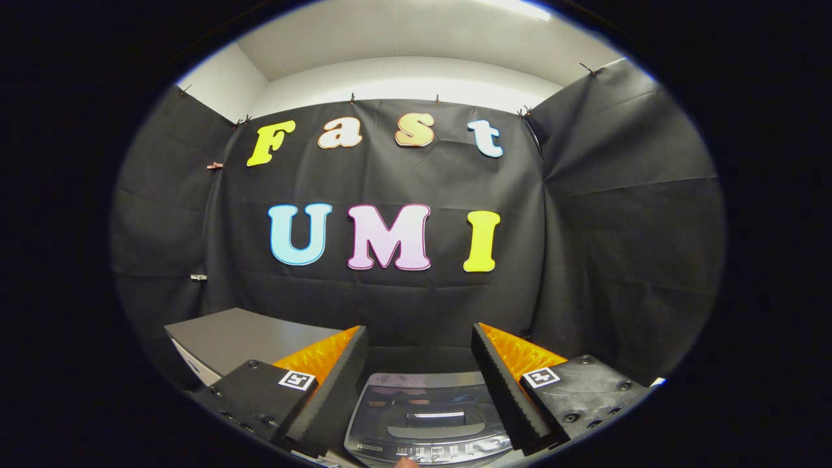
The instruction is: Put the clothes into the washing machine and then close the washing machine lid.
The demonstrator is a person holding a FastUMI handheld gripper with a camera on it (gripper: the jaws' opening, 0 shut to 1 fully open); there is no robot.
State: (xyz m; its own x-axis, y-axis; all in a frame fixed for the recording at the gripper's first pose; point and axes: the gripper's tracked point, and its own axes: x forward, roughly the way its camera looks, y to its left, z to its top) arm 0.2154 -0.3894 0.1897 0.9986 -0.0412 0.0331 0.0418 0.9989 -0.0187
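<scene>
Presently catalogued, gripper view: gripper (419,338) held with fingers spread wide and gripping nothing, washing machine (429,416) low between them, its glossy lid (426,406) down, grey cabinet (240,341) beside the machine, behind the left finger.

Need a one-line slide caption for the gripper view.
Open gripper held above the closed washing machine, fingers apart, grey cabinet beside it.

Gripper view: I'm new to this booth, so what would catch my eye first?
The grey top-loading washing machine with its glossy closed lid sits low between the open gripper fingers, which hold nothing. A flat grey cabinet stands beside it, beyond one finger, against the black cloth wall.
</scene>
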